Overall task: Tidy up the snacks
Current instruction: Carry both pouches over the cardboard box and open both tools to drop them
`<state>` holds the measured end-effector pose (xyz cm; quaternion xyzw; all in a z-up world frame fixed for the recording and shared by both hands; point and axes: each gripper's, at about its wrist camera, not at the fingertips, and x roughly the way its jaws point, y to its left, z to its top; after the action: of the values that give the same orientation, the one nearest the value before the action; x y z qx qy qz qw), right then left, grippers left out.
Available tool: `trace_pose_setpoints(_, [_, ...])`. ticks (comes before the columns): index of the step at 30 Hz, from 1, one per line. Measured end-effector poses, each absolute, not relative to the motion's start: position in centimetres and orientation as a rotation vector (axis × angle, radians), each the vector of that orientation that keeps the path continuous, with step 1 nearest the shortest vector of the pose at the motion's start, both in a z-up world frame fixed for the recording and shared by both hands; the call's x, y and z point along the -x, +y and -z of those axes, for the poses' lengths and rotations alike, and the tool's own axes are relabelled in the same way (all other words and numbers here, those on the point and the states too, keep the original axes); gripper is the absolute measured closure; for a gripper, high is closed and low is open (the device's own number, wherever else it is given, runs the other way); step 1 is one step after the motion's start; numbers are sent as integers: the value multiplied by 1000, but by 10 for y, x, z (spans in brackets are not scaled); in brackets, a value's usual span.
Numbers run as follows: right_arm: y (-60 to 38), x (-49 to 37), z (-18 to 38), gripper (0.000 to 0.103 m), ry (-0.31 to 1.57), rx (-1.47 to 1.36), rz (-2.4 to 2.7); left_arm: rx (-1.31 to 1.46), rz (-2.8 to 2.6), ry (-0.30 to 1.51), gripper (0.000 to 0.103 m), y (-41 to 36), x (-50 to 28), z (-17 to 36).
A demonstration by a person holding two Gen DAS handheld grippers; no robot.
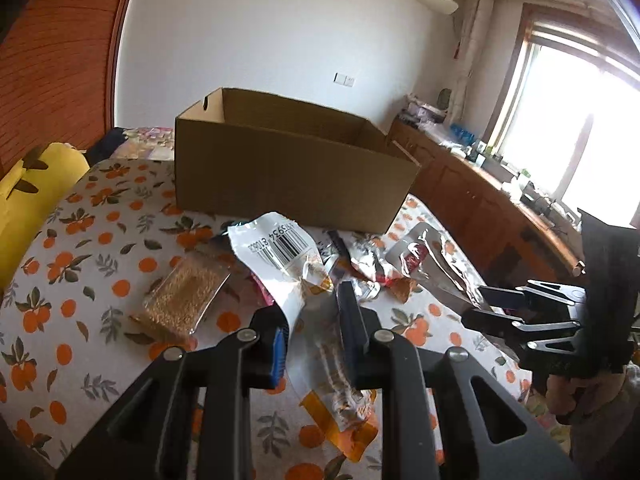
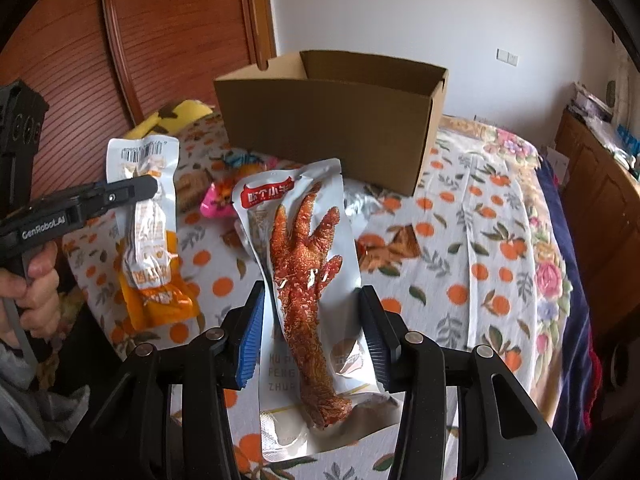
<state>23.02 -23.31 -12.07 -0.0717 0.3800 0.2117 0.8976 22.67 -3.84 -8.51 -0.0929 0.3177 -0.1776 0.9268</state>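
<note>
Two claws up, both gripping: left claw [image 1: 310,332] clamps orange-white packet [image 1: 292,256], right claw [image 2: 312,340] clamps chicken-foot pack [image 2: 304,264], over table [image 2: 460,240], before box [image 2: 328,120].

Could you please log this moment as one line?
left gripper: shut on orange-white packet | right gripper: shut on chicken-foot packet | cardboard box: ahead, open
</note>
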Motion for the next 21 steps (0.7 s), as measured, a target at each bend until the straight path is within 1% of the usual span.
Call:
trace_pose_setpoints(10, [-237, -254, 81, 57, 697, 147, -426, 136, 385, 572, 83, -40, -247, 43])
trace_pose_setpoints(21, [-223, -321, 25, 56, 585, 181, -434, 61, 383, 465, 83, -35, -318, -12])
